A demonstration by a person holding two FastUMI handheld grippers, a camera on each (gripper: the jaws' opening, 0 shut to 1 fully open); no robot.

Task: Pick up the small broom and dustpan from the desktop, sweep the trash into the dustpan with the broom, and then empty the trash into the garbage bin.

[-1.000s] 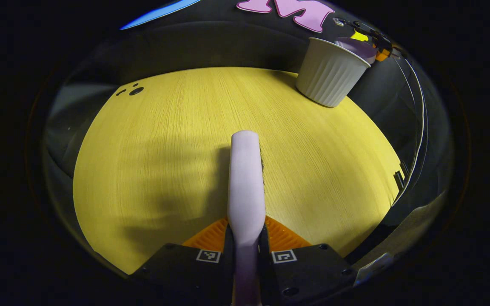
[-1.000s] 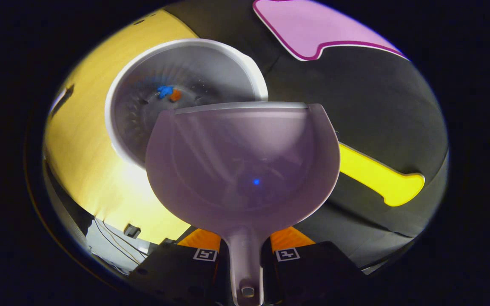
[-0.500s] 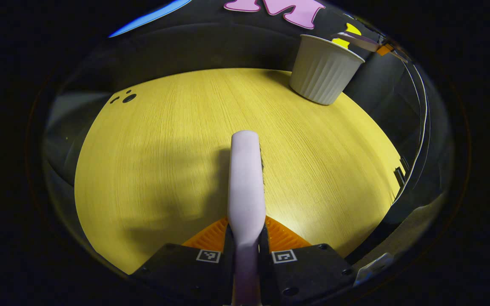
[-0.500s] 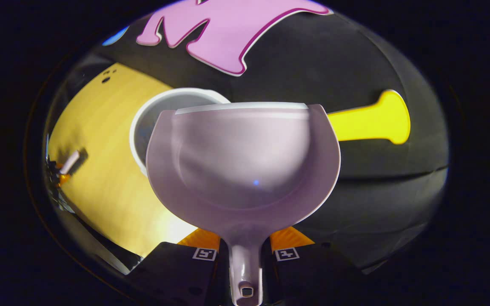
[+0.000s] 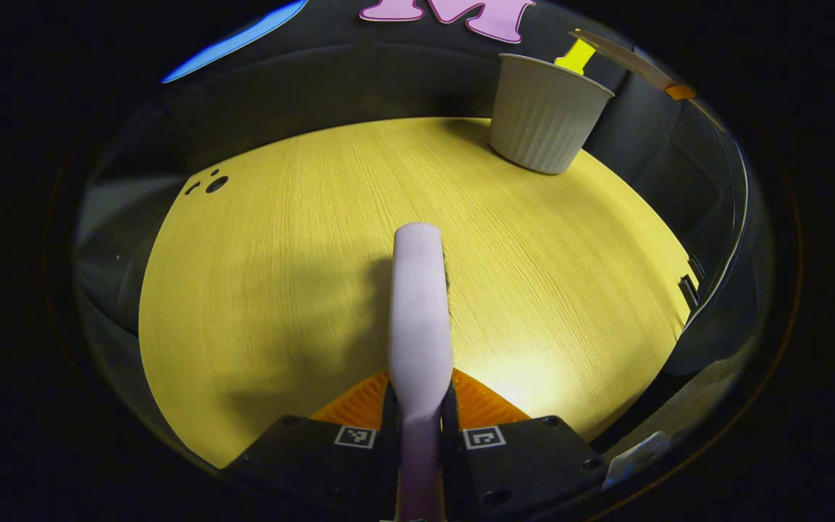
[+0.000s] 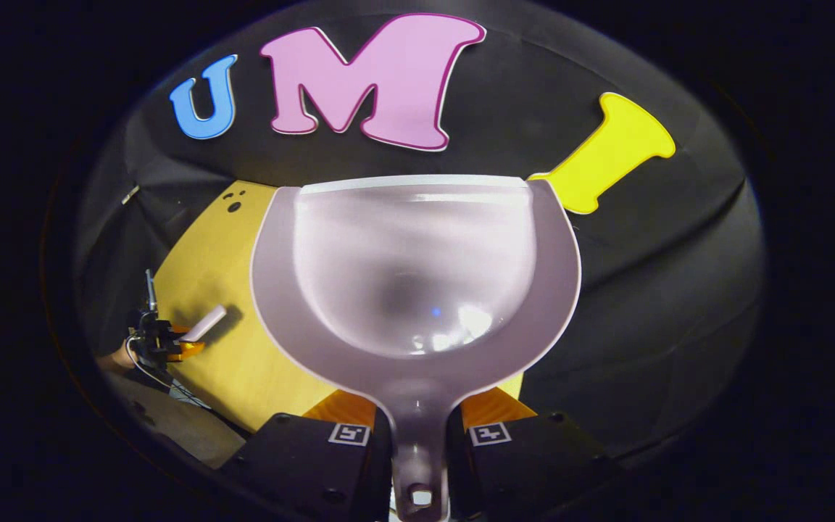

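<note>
Left gripper (image 5: 420, 406) is pinching the small broom (image 5: 418, 304) over the yellow surface (image 5: 258, 275); ribbed garbage bin (image 5: 544, 116) sitting at far edge. Right gripper (image 6: 417, 428) is clamping the dustpan (image 6: 415, 275) handle, pan raised.

Ahead of our left tongs (image 5: 418, 406) the bench (image 5: 280, 275) lies open on both sides of the broom (image 5: 419, 304). The garbage bin (image 5: 544, 116) stands far ahead to the right, at the bench's edge.
</note>
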